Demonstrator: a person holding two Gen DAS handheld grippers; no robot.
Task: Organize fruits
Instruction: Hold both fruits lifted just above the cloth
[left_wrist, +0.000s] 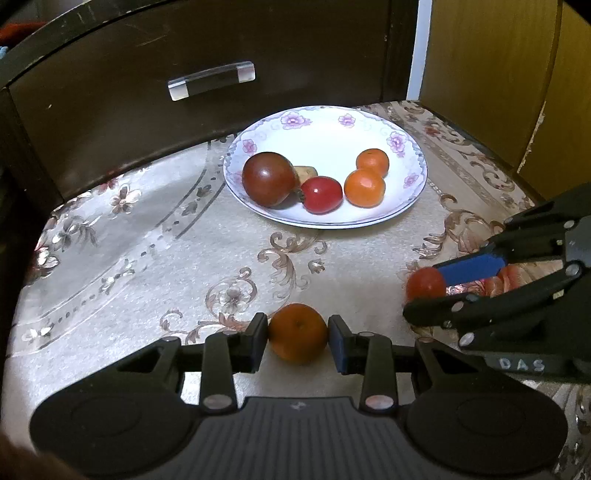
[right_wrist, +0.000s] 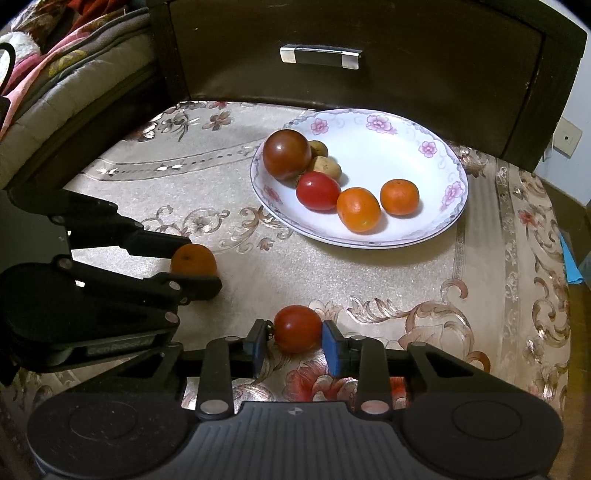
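Note:
A white floral plate holds a large dark tomato, a red tomato, two oranges and small brown fruits. My left gripper is shut on an orange low over the cloth. My right gripper is shut on a red tomato, also low over the cloth.
The patterned tablecloth covers the surface. A dark drawer front with a clear handle stands right behind the plate. Bedding lies at the left. A wooden panel stands at the right.

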